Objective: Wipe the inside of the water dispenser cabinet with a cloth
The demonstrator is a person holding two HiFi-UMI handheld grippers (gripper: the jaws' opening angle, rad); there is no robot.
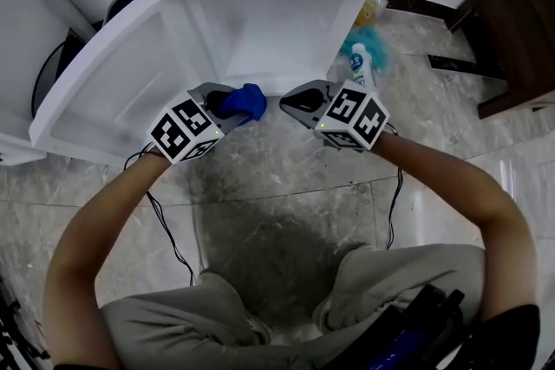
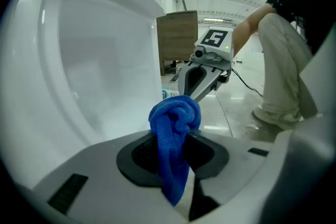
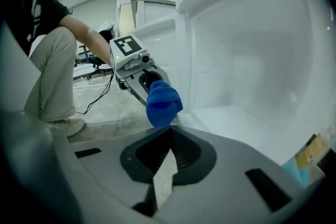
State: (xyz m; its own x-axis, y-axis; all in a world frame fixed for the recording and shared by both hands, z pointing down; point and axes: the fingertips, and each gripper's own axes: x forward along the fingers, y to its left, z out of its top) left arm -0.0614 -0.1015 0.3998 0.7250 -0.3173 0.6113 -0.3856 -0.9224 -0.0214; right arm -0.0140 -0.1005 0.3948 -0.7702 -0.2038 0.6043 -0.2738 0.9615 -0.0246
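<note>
Bent knees [image 1: 217, 312] up close; left gripper [image 1: 224, 105] fingers clenched on blue cloth [image 1: 244, 102], right at open cabinet [image 1: 260, 39] mouth; right gripper [image 1: 293, 105] fingers clenched together, empty, just beside.

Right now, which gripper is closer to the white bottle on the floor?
Right. The right gripper is close beside the white bottle; the left gripper, clamped on the blue cloth, sits on its far side, farther from the bottle.
</note>
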